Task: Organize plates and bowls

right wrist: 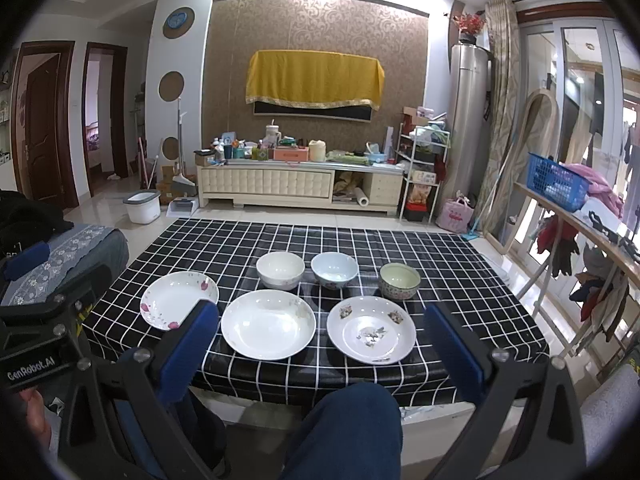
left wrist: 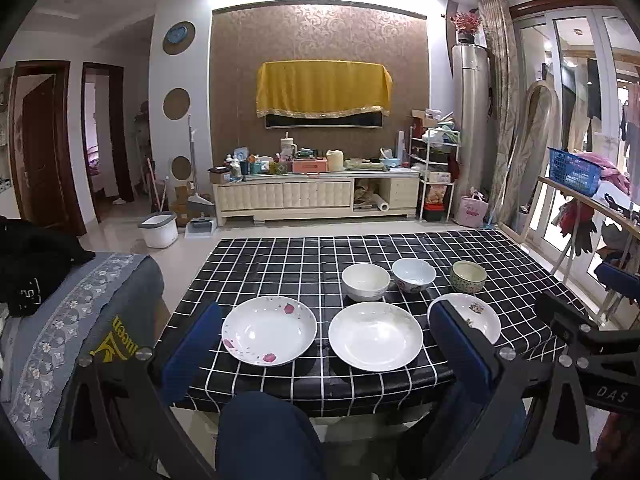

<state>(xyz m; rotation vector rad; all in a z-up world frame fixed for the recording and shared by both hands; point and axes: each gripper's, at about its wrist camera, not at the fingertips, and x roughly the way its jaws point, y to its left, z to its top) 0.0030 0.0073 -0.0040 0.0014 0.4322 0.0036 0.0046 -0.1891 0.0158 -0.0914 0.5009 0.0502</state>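
Observation:
Three plates lie in a front row on the black checked table: a pink-flowered plate, a plain white plate and a plate with small pictures. Behind them stand a white bowl, a pale blue bowl and a green patterned bowl. My left gripper is open and empty, held before the table's near edge. My right gripper is open and empty, also short of the plates.
My knee is under the table's near edge. A grey covered seat is on the left, a rack with a blue basket on the right. A TV cabinet stands across the floor.

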